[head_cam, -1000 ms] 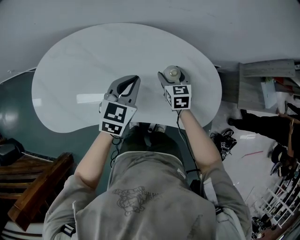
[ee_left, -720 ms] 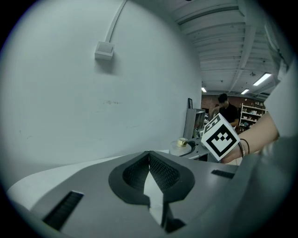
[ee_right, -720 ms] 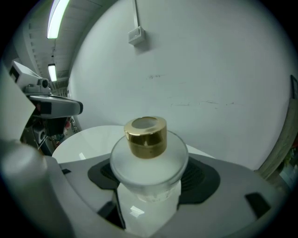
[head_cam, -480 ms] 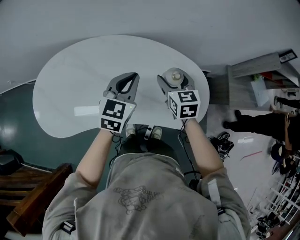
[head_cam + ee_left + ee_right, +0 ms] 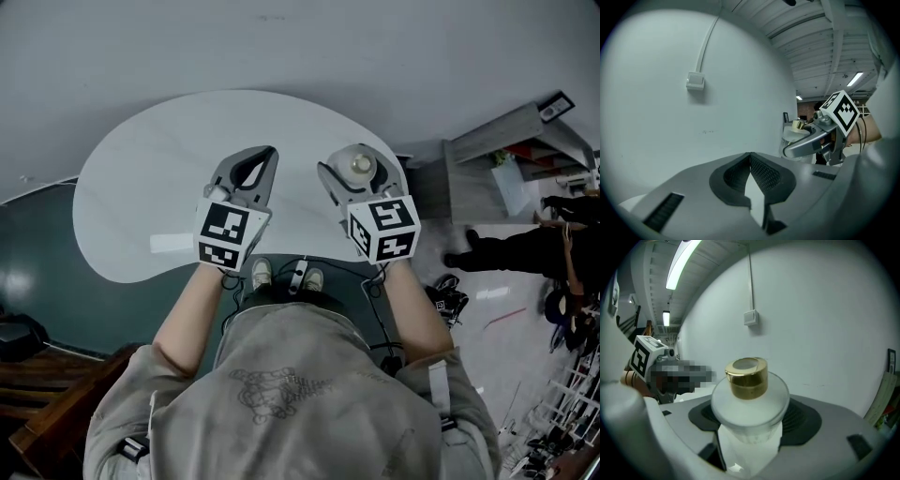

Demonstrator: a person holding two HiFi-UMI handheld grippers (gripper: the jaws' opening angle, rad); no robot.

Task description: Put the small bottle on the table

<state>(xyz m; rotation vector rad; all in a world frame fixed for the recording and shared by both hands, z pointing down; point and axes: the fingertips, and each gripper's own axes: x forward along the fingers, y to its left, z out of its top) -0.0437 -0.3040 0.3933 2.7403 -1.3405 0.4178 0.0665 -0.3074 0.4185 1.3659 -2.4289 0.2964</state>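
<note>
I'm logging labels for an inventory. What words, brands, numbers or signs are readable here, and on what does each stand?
No text can be read anywhere.
Bottle: no label shows; its gold cap is plain.
Left cube and right cube: black-and-white square markers only, no letters or digits.
Things on the shelf: too small to read.

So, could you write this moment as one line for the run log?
right tool: shut on small bottle, upright, over table | left tool: shut, empty | release: not yet
</note>
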